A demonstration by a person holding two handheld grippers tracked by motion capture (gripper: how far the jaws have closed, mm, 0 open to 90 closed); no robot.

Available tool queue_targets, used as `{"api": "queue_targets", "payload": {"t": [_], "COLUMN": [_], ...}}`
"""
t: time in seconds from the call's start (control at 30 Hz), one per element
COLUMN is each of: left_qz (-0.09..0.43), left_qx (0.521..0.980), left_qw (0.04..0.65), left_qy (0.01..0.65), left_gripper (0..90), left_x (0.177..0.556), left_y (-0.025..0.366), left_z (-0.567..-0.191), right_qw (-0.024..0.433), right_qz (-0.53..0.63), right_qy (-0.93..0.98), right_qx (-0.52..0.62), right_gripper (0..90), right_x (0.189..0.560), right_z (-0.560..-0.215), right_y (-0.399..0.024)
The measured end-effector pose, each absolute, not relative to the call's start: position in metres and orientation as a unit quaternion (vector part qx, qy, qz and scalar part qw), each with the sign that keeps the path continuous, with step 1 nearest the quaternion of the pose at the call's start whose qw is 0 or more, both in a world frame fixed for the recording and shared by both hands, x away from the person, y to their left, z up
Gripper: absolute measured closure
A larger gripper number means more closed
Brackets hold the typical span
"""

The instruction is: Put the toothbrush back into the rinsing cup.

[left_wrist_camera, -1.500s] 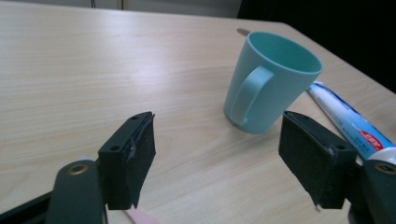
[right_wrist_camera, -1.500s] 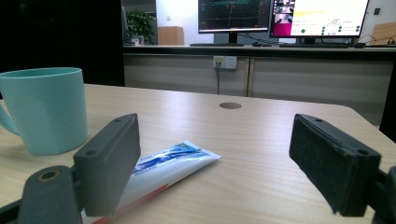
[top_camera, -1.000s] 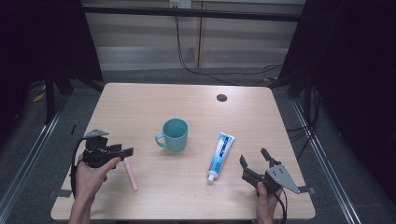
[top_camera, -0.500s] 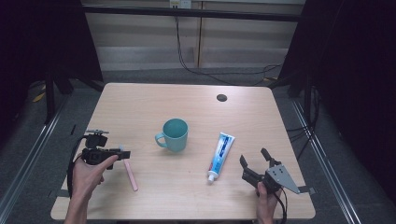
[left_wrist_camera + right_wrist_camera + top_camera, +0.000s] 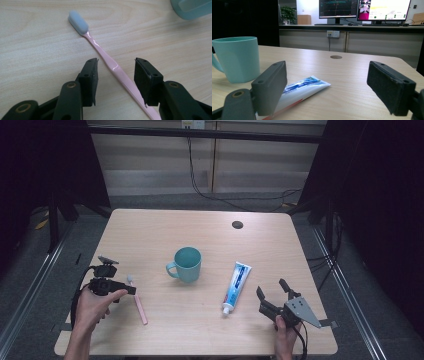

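A pink toothbrush (image 5: 140,304) with a pale head lies flat on the table's near left. My left gripper (image 5: 129,290) is low over its upper handle. In the left gripper view the handle (image 5: 100,50) runs diagonally between the jaws of the left gripper (image 5: 116,71). The jaws have just been closing, but the pads stand clear of the handle on both sides. A teal cup (image 5: 187,264) stands upright mid-table. A white and blue toothpaste tube (image 5: 236,285) lies to its right. My right gripper (image 5: 271,288) rests open near the front right, its jaws (image 5: 329,82) pointing at the tube (image 5: 304,88) and cup (image 5: 237,58).
A dark round grommet hole (image 5: 237,224) sits near the far edge of the wooden table (image 5: 150,235). Beyond that edge are cabinets, cables and lit monitors (image 5: 364,10). Dark frame rails run along both sides.
The left gripper has dipped slightly toward the toothbrush and its jaws have narrowed around the handle. The right gripper, cup and tube have not moved.
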State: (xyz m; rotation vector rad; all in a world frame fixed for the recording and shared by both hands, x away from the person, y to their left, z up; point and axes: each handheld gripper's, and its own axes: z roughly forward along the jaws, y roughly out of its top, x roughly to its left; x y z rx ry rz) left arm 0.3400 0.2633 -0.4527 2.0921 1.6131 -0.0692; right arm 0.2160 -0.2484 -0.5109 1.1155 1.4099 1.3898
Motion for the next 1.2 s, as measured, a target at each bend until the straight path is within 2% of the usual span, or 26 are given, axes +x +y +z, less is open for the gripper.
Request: {"api": "queue_targets", "payload": {"t": [0.33, 0.83, 1.03, 1.2], "left_qz": [-0.048, -0.052, -0.052, -0.058], "left_qx": [0.775, 0.787, 0.791, 0.792], "left_qw": [0.207, 0.173, 0.165, 0.157], "left_qy": [0.595, 0.590, 0.587, 0.588], "left_gripper": [52.4, 65.7, 63.2, 56.0], "left_x": [0.344, 0.350, 0.351, 0.354], "left_y": [0.244, 0.237, 0.231, 0.229], "left_z": [-0.458, -0.465, -0.465, -0.467], "right_qw": [0.421, 0.420, 0.420, 0.420], "right_qz": [0.556, 0.557, 0.557, 0.557], "right_qy": [0.562, 0.562, 0.562, 0.561], "right_qx": [0.446, 0.445, 0.445, 0.445], "right_gripper": [15.7, 15.8, 15.8, 15.7], "right_x": [0.216, 0.216, 0.216, 0.216], "right_z": [-0.511, -0.511, -0.511, -0.511], "right_y": [-0.248, -0.249, -0.249, -0.249]}}
